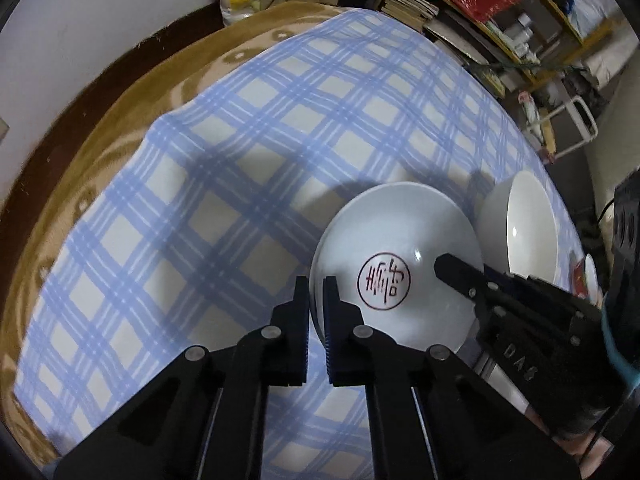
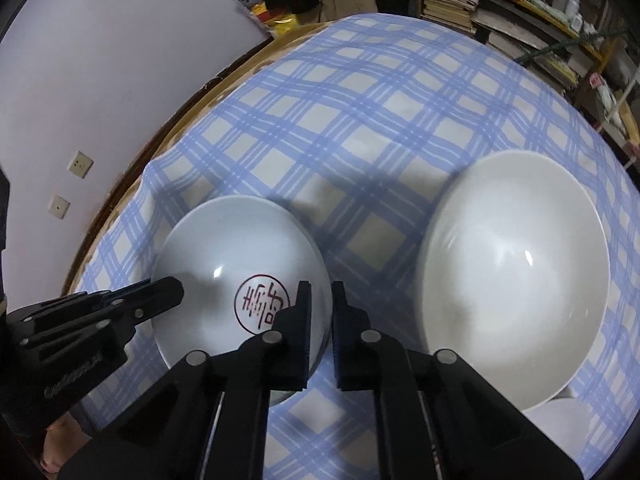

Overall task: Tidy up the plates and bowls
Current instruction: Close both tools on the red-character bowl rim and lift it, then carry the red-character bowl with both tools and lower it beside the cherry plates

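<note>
Both black claws pinch opposite rims of the glossy pale-blue bowl (image 2: 240, 276) with a red round seal, left gripper (image 1: 316, 292) and right gripper (image 2: 320, 300) nearly closed, beside a plain white bowl (image 2: 516, 280) on the blue-checked cloth (image 2: 360, 120).

Two glossy glazed ceramic bowls, stamped bowl (image 2: 240, 276) and plain bowl (image 2: 516, 280), sit on matt checked cloth (image 2: 360, 120).
</note>
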